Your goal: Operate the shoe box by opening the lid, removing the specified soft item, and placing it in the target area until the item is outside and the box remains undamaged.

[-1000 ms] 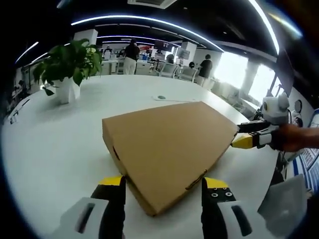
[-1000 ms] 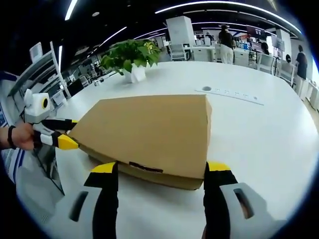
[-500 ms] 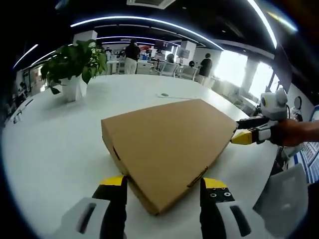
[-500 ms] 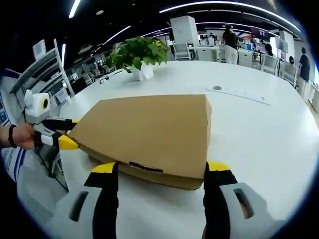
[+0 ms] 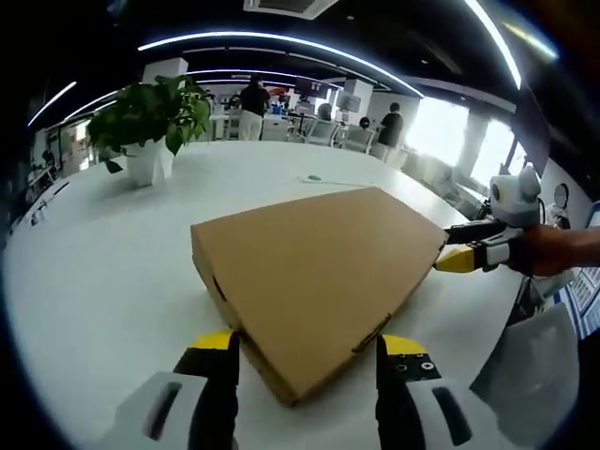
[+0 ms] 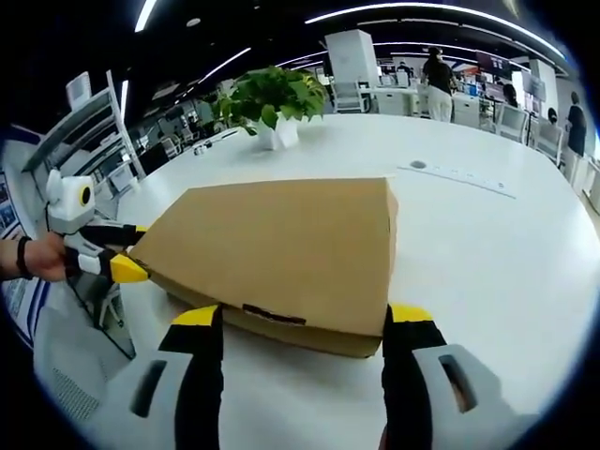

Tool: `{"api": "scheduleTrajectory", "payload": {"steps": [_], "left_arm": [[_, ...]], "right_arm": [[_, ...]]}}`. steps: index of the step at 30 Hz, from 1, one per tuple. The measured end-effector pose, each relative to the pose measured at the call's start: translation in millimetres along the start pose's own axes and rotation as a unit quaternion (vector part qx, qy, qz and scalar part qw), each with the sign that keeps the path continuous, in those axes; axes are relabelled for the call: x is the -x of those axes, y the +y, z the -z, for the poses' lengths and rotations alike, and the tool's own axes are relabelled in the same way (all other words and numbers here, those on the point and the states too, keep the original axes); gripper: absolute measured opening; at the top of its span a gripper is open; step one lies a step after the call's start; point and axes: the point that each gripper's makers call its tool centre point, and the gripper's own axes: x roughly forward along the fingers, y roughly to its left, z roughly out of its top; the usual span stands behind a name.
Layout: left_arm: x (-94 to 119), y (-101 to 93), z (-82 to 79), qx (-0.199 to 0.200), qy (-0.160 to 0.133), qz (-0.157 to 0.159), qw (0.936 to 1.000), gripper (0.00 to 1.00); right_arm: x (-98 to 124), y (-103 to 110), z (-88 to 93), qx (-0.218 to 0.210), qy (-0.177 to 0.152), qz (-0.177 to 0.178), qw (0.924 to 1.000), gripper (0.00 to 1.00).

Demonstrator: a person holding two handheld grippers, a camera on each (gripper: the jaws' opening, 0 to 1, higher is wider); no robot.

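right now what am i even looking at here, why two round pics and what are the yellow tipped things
There is no robot: a person holds a two-fingered grasping tool in each hand, and a fisheye camera rides on each, hence two round pictures.

In the left gripper view, the left gripper rises from the bottom, its yellow-tipped fingers open on either side of a corner of a closed cardboard shoe box. The right gripper, held by a hand, points at the box's far corner.

The right gripper view shows the same box from the opposite end, again with open fingers either side of it.

The box lies on a big white table, with a potted plant further back. Nothing is gripped yet, and the lid is shut.
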Motion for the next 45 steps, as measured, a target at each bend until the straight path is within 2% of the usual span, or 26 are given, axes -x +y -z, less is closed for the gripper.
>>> {"api": "scheduleTrajectory", "payload": {"steps": [17, 26, 38, 42, 45], "left_arm": [[3.1, -3.0, -1.1, 0.013, 0.001, -0.003, 0.9999, 0.58], [10.4, -3.3, -9.4, 0.022, -0.009, -0.019, 0.9995, 0.55], [20.2, -0.2, -26.9, 0.030, -0.030, -0.020, 0.9989, 0.54], [22.3, -0.8, -31.6, 0.008, -0.030, -0.025, 0.9992, 0.54], [24.8, -0.3, -35.6, 0.007, -0.035, -0.024, 0.9991, 0.54]], "right_arm": [[0.8, 0.5, -2.1, -0.002, 0.015, -0.003, 0.9999, 0.63], [6.3, 1.0, -8.0, 0.002, 0.018, -0.002, 0.9998, 0.59], [12.1, 4.7, -20.7, 0.001, 0.010, 0.002, 0.9999, 0.57], [14.0, 6.3, -25.7, 0.000, 0.007, 0.005, 1.0000, 0.57], [17.5, 7.3, -33.3, -0.003, -0.004, 0.003, 1.0000, 0.57]]}}
